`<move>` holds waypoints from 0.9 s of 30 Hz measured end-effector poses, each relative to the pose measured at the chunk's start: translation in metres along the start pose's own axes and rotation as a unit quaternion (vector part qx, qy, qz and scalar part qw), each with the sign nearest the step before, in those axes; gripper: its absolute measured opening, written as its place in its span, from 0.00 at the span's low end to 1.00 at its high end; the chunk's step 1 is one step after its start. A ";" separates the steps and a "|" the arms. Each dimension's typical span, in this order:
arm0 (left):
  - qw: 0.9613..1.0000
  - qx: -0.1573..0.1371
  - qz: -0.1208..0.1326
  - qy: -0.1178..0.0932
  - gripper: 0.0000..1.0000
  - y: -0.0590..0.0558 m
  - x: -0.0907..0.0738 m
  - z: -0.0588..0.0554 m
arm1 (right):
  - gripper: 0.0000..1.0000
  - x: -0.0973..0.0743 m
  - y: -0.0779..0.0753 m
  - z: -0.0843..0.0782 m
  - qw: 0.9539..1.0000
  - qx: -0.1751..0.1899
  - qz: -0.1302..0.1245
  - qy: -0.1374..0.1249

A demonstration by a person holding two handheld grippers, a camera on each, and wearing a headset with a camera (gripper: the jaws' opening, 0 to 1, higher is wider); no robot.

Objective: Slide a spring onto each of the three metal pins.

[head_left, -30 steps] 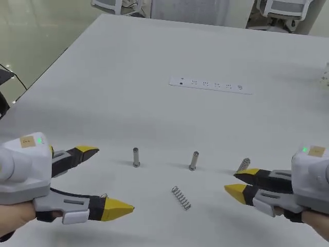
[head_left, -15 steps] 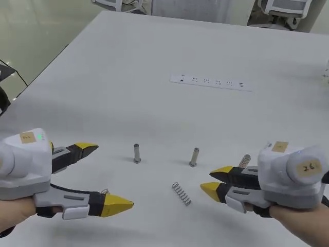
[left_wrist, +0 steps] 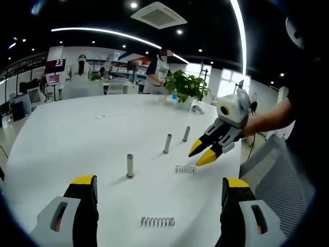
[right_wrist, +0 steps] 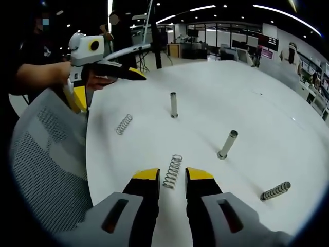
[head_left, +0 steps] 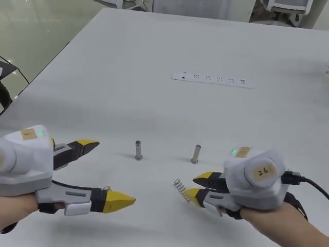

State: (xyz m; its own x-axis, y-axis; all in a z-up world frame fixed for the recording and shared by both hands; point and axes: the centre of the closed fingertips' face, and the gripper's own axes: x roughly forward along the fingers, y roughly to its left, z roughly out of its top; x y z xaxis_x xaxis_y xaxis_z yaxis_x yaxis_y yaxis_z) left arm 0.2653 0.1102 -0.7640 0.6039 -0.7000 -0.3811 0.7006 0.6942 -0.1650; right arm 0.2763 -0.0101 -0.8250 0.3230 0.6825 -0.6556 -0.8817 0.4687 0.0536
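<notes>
Two bare metal pins [head_left: 138, 150] [head_left: 196, 153] stand upright on the white table [head_left: 154, 103]. In the right gripper view a third pin [right_wrist: 275, 191] wears a spring. A loose spring [head_left: 180, 185] lies in front of the middle pin. My right gripper [head_left: 194, 186] is open with a narrow gap, and the near end of that spring [right_wrist: 172, 171] lies between its tips [right_wrist: 172, 175]. My left gripper [head_left: 110, 172] hangs wide open at the left, holding nothing. A second loose spring [left_wrist: 157, 222] lies just ahead of it.
A white power strip [head_left: 212, 80] lies across the far middle of the table. Office chairs stand beyond the far edge. The table's left edge [head_left: 46, 67] runs diagonally, with floor beyond it.
My right gripper has moved left and toward the loose spring, so its tips now flank the spring's end and its body covers the third pin in the head view. The left gripper has stayed put.
</notes>
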 end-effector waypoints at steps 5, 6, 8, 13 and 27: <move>1.000 0.001 -0.002 0.003 0.98 0.000 0.000 -0.001 | 0.18 0.010 -0.001 -0.008 1.000 -0.012 -0.007 0.018; 1.000 0.001 -0.002 0.003 0.98 0.000 0.000 -0.001 | 0.18 0.011 -0.001 -0.008 1.000 -0.012 -0.006 0.019; 1.000 -0.001 -0.004 0.004 0.98 -0.001 0.000 -0.002 | 0.17 0.014 -0.001 -0.009 1.000 -0.008 -0.006 0.021; 1.000 -0.001 -0.001 0.005 0.98 -0.001 -0.001 -0.003 | 0.16 0.020 0.002 -0.016 0.999 -0.014 -0.009 0.034; 1.000 0.001 -0.001 0.004 0.98 -0.003 -0.002 -0.002 | 0.08 0.019 0.000 -0.015 0.999 -0.041 -0.003 0.027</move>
State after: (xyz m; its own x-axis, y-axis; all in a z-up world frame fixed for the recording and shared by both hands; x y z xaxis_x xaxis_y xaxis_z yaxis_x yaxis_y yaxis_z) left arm 0.2611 0.1104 -0.7647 0.5987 -0.7003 -0.3886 0.7028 0.6921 -0.1645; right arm 0.2771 -0.0052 -0.8485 0.3118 0.6481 -0.6948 -0.9056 0.4239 -0.0109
